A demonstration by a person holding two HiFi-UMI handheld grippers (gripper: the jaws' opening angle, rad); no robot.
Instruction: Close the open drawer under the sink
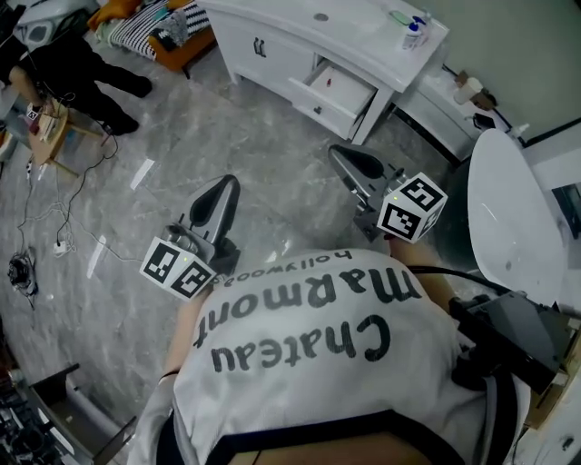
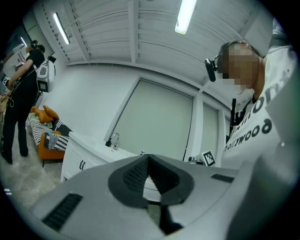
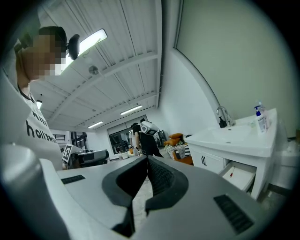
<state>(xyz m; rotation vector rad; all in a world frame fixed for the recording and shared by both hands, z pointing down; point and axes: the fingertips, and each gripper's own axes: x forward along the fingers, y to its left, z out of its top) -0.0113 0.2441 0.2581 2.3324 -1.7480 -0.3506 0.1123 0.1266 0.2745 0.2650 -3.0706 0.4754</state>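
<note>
The white sink cabinet stands at the top of the head view, and its lower right drawer is pulled out. That open drawer also shows low at the right in the right gripper view, with a small red item inside. My left gripper and right gripper are held level over the grey floor, both well short of the cabinet. Each one is shut, tips touching, with nothing between them. In the left gripper view the cabinet and its faucet lie ahead at the left.
A white toilet stands at the right, near my right arm. A soap bottle sits on the sink top. A person in black, a small wooden stool, floor cables and an orange seat with striped cloth are at the left.
</note>
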